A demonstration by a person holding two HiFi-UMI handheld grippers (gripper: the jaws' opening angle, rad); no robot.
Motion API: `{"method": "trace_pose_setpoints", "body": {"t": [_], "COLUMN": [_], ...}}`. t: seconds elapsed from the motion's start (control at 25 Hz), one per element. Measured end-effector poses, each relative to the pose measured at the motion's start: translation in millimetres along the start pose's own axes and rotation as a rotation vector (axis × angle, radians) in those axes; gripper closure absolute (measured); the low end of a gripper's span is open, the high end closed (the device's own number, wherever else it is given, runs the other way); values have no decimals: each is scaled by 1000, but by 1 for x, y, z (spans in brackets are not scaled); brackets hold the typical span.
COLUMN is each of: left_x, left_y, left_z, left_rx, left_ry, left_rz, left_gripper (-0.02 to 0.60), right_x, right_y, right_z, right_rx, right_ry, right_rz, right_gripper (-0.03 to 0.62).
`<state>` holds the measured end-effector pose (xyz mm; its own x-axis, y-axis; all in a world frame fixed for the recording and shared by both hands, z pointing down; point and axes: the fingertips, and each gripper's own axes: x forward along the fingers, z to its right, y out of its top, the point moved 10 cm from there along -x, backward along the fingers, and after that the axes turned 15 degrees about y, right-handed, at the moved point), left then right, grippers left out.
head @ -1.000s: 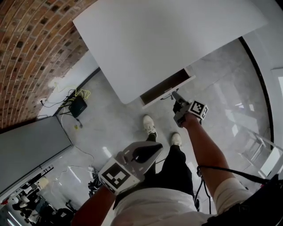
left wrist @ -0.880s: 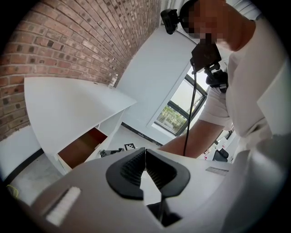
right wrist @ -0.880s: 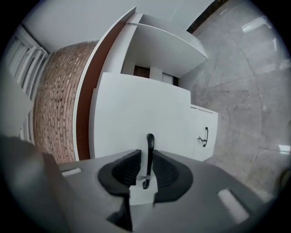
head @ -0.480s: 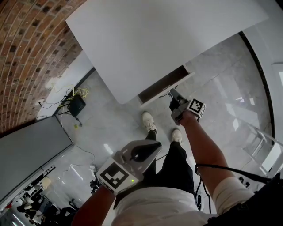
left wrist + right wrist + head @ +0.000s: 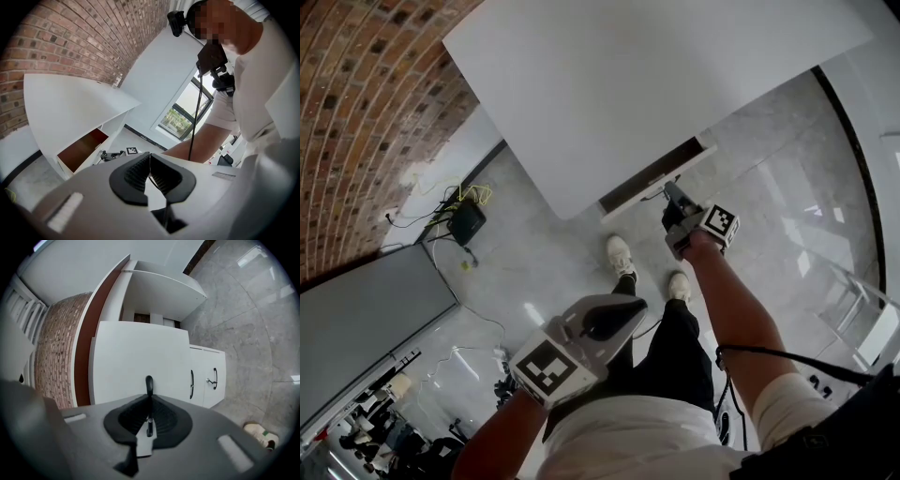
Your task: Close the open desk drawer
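The white desk [image 5: 609,84] has its drawer [image 5: 649,178] standing open, dark brown inside, with a white front panel. My right gripper [image 5: 669,192] is at that front panel. In the right gripper view the jaws [image 5: 149,397] are shut on the thin black drawer handle [image 5: 149,382], which pokes out from between them against the white drawer front [image 5: 136,357]. My left gripper [image 5: 628,316] hangs low by the person's waist, shut and holding nothing. From the left gripper view [image 5: 149,158] the open drawer [image 5: 82,149] shows at a distance.
Two more black handles [image 5: 191,383] [image 5: 214,378] sit on the white cabinet fronts beside the drawer. The person's shoes [image 5: 621,257] [image 5: 679,286] stand on the grey floor below it. Cables and a black box [image 5: 466,223] lie by the brick wall [image 5: 366,112]. A grey panel [image 5: 366,319] lies at the left.
My right gripper and the drawer front have shifted slightly toward the desk, and the dark opening looks a little narrower. My left gripper has stayed by the waist.
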<state>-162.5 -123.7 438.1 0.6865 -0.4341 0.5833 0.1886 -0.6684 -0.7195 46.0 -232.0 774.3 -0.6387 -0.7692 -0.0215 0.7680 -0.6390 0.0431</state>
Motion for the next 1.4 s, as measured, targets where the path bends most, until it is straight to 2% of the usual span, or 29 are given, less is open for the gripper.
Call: {"method": "trace_pose_setpoints", "body": {"t": [0.16,0.4,0.6,0.88,1.16,1.4], "left_x": [-1,-1,-5,-4,-1,1], "left_y": [2,3,3,2,2,-1], "left_z": [-11,-18,-23,-31,-22,-23], "left_rx": [-3,-4,15,25,34,30], "left_ry": [-3,-2,-1,5,0,3], "left_rz": [7,6,4,-5,-5,-10], "left_gripper": [575,575,575,575,575,575], "right_x": [15,37,56,81,91,111], "right_y": [0,1,4,12,13,16], "right_z": [0,2,2,7,4,7], "right_rx": [3,19,6,7,11,18], "right_ry": [-28,-6,-21,41,23,62], "right_rz": [-9,11,5,9,14,12], "right_gripper": [576,576,576,576,576,576]}}
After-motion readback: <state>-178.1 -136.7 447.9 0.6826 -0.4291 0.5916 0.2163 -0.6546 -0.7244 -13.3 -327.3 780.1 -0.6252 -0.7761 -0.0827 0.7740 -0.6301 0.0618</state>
